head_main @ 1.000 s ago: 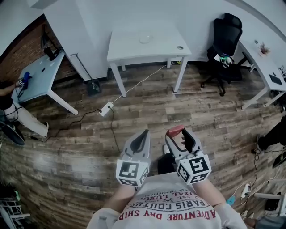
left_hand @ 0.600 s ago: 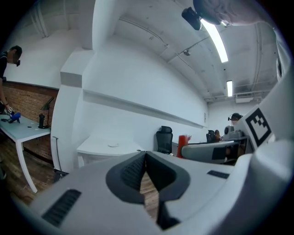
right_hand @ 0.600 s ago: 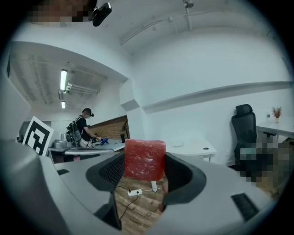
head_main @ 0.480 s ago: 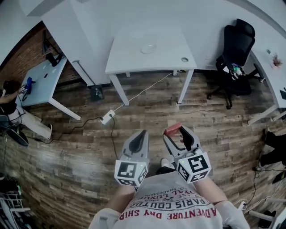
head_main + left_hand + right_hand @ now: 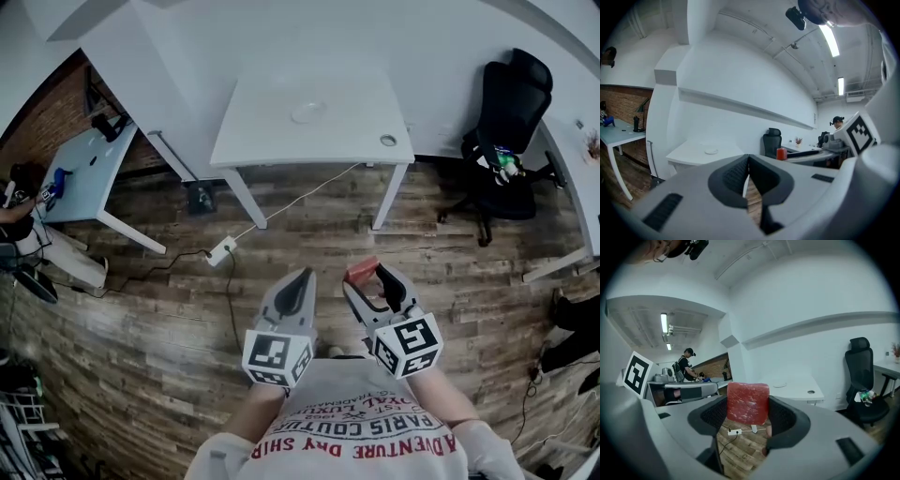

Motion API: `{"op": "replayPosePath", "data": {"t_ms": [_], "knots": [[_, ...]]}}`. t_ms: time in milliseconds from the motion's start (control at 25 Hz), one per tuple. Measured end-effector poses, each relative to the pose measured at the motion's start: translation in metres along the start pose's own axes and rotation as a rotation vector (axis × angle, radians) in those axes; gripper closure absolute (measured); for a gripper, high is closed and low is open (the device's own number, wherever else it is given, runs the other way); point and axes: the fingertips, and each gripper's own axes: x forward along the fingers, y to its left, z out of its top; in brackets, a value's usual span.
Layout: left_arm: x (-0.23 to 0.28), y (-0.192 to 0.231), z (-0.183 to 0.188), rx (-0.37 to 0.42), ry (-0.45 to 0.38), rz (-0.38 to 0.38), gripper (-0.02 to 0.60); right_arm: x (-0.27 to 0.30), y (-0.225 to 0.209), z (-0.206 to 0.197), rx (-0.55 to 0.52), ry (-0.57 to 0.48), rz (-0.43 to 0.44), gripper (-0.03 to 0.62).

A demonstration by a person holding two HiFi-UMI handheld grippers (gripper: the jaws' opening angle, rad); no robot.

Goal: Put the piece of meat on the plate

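While the right gripper (image 5: 373, 279) clamps the piece of meat (image 5: 362, 272) and the left gripper (image 5: 299, 279) sits closed and empty, the plate (image 5: 307, 112) lies well ahead on the white table (image 5: 352, 127).

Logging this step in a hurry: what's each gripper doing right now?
Left gripper: closed, nothing between its jaws.
Right gripper: closed on the piece of meat.

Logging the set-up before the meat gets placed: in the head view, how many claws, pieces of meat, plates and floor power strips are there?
Claws: 2, the left claw and the right claw
Meat: 1, the piece of meat in the right claw
Plates: 1, the plate on the white table
Power strips: 1, the power strip
Total: 5
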Motion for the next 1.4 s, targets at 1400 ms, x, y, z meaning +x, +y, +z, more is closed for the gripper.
{"op": "replayPosePath", "data": {"t_ms": [1400], "knots": [[0.311,0.320,0.068,-0.006,0.054,-0.171,0.575,0.402,-0.124,0.097,0.062,0.087,-0.181,0.316]]}}
